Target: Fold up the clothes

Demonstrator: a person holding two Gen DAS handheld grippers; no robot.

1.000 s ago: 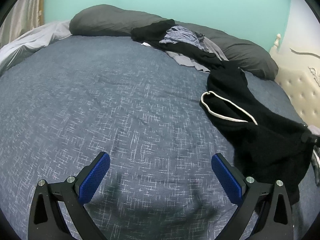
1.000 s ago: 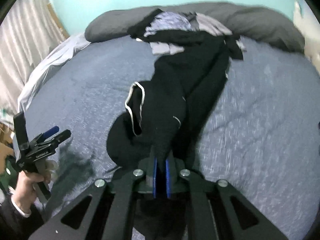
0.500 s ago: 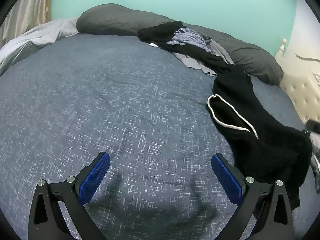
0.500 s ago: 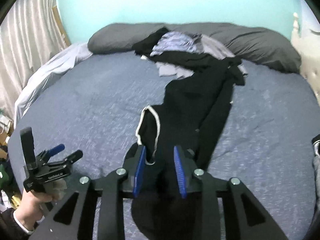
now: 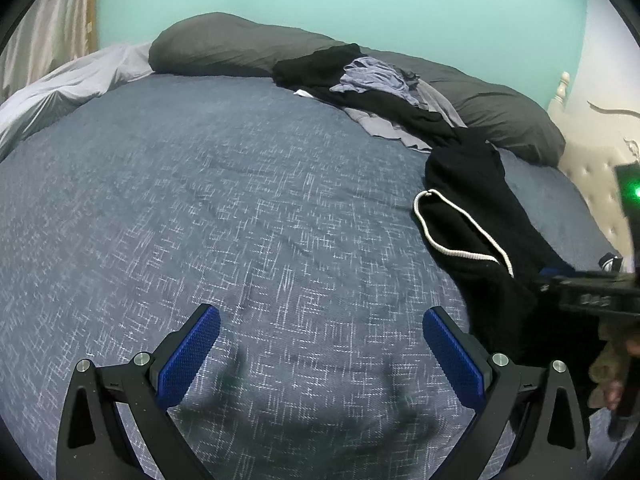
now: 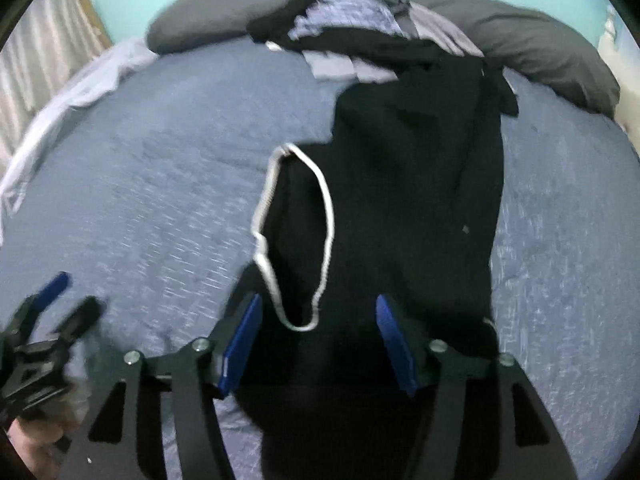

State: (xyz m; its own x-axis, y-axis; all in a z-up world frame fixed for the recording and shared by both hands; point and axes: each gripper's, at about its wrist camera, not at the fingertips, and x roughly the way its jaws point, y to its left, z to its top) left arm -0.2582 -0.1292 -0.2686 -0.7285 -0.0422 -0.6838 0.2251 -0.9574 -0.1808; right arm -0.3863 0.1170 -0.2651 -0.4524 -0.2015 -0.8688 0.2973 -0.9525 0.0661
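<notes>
Two grippers are over a bed spread with a blue-grey blanket (image 5: 224, 208); the left gripper (image 5: 320, 356) hangs with its blue pads spread wide and nothing between them but bare blanket, its shadow falling just below; the right gripper (image 6: 318, 344) sits low over a black garment (image 6: 404, 184), its jaws having just been opening, and now standing parted with the dark cloth lying between them, neither pad pressing on it; so both tongs are released. That black garment stretches long down the middle of the bed in the right wrist view, from a heap of clothes (image 5: 372, 80) near the far side toward the near edge; a white drawstring (image 6: 296, 240) loops across it, its lower bend lying between the right pads. From the left wrist view the same garment lies off to the right, its cord (image 5: 460, 224) curling over the fabric, and the right gripper's dark body shows at the picture's edge with a small green light. The heap holds black, lavender and pale grey pieces, resting against long dark grey pillows (image 5: 224, 46); behind them stands a mint-green wall (image 5: 360, 4); a pale sheet (image 5: 72, 88) bunches at the left side; the right wrist picture is blurred.
</notes>
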